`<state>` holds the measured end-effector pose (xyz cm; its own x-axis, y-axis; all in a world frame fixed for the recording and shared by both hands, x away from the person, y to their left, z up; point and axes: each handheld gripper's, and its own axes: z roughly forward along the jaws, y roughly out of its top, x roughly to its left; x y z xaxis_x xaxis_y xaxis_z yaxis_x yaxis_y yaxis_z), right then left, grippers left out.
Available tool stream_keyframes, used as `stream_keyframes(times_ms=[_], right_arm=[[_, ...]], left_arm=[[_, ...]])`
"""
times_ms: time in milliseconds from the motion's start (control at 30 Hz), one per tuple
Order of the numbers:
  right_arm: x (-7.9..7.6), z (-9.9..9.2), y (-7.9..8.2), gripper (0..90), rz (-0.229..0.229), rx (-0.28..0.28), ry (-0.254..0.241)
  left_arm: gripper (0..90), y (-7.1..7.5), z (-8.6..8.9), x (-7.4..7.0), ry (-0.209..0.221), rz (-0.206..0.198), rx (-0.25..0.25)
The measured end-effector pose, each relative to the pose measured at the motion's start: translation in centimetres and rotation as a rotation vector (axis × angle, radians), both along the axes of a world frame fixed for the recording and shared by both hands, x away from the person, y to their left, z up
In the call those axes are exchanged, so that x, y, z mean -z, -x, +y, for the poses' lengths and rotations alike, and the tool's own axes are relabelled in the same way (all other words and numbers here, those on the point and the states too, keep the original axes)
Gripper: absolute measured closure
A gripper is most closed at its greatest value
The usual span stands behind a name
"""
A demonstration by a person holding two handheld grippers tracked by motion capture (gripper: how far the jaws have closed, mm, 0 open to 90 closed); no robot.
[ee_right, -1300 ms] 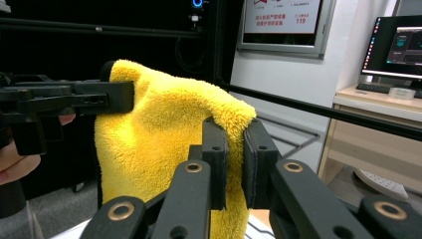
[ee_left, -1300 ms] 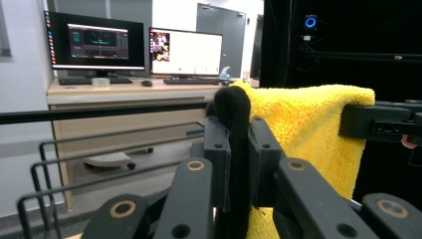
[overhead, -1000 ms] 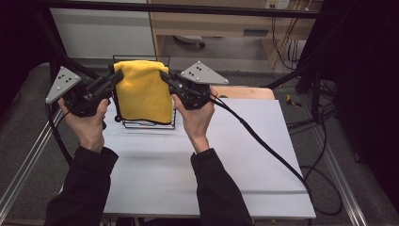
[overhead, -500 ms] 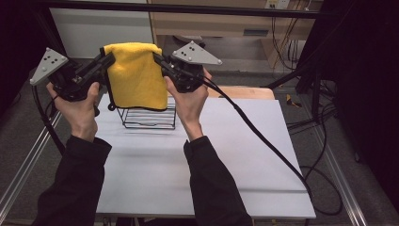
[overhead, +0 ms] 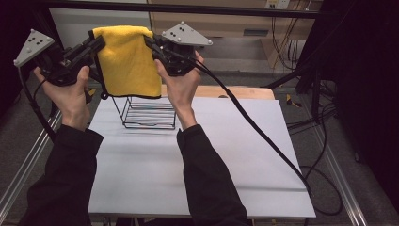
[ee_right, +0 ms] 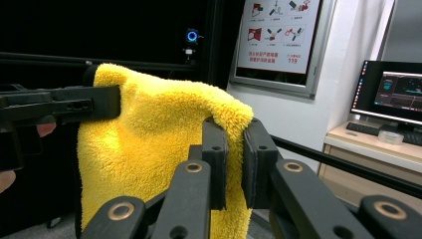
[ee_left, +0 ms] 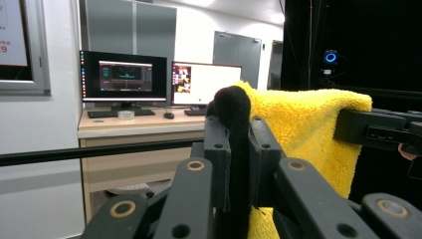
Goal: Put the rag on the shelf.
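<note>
High view: yellow towel (overhead: 128, 60) hanging in the air at 12 o'clock over the wire basket (overhead: 148, 112), left gripper (overhead: 92, 44) clamped on its top corner at 9 o'clock, right gripper (overhead: 151, 43) clamped on the top corner at 3 o'clock. Looks light, soft, floppy and thick-piled, so not slippery or fragile, but no stiffness. Best held pinched deep at both top corners, edge taut between them.
</note>
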<state>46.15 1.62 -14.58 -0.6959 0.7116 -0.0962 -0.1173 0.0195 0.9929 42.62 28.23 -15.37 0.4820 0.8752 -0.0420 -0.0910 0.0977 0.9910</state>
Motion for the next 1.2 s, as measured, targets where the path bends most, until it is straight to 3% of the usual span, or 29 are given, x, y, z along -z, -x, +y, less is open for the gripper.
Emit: stream_keyframes(times_ms=[767, 1200], right_arm=[[-3.4, 0.9, -3.0, 82.4, -0.028, 0.034, -0.004], [-2.9, 0.8, -5.3, 82.4, -0.003, 0.067, 0.014]], left_arm=[[81.6, -4.0, 0.1, -3.3, -0.009, -0.021, -0.023], [81.6, -7.3, -0.1, -2.5, -0.03, -0.004, -0.015]])
